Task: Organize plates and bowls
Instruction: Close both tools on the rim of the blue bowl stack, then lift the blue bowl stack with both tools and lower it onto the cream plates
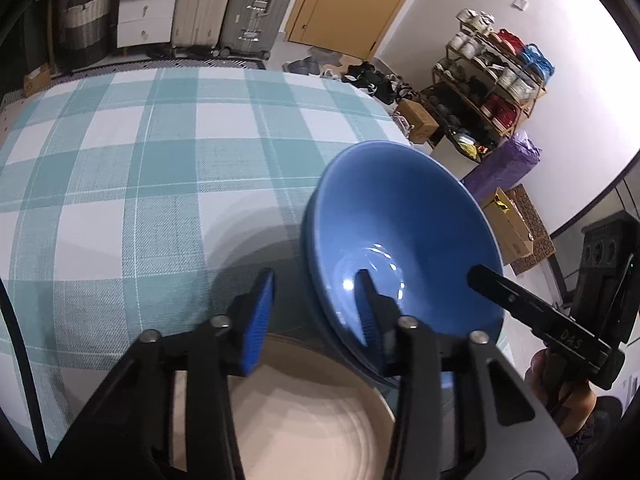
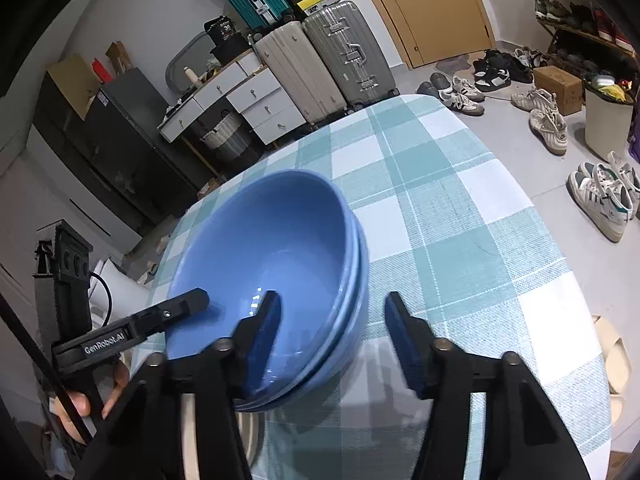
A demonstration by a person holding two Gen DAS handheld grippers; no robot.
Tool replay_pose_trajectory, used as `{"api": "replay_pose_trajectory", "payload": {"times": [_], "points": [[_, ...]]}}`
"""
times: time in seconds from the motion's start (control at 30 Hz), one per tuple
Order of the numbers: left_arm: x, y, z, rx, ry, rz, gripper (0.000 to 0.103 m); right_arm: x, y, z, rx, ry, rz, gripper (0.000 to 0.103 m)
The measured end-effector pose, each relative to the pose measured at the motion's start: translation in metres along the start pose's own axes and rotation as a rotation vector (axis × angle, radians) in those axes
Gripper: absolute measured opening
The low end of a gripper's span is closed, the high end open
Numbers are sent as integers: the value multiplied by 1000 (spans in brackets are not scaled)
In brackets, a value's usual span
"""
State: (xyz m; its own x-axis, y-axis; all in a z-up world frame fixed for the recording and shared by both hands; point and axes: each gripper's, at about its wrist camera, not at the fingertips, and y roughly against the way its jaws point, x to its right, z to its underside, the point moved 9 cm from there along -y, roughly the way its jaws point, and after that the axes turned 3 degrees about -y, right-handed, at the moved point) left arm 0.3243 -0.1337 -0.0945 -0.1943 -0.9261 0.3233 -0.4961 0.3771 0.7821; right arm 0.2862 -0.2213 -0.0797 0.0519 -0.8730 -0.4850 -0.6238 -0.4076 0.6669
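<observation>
Over the checked tablecloth (image 1: 160, 160), we found left gripper (image 1: 315, 280) and right gripper (image 2: 334, 297) astride the stacked bowls' (image 1: 400, 208) opposite rims, unclamped, presumably for lifting.

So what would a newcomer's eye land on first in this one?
The stacked blue bowls dominate, sitting on the teal-and-white checked tablecloth near the table's edge. Each tool straddles the rim from opposite sides: the left tool and the right tool each have one blue pad inside the top bowl and one outside. A cream plate lies beside the bowls, under the left tool.
</observation>
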Motion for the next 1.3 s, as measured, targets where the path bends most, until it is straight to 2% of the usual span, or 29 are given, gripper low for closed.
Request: {"api": "replay_pose_trajectory", "payload": {"times": [0.07,0.23,0.77,1.3], "points": [[5,2,0,-1,-13,7,26,-2,1,-1,9,7,3,41],[11,4,1,5,-51,-28,25,-2,1,0,17,26,40,36],[20,36,0,59,-69,-45,25,-16,24,-3,49,64,42,36],[43,102,10,148,-99,-59,25,-48,77,7,101,112,28,36]]}}
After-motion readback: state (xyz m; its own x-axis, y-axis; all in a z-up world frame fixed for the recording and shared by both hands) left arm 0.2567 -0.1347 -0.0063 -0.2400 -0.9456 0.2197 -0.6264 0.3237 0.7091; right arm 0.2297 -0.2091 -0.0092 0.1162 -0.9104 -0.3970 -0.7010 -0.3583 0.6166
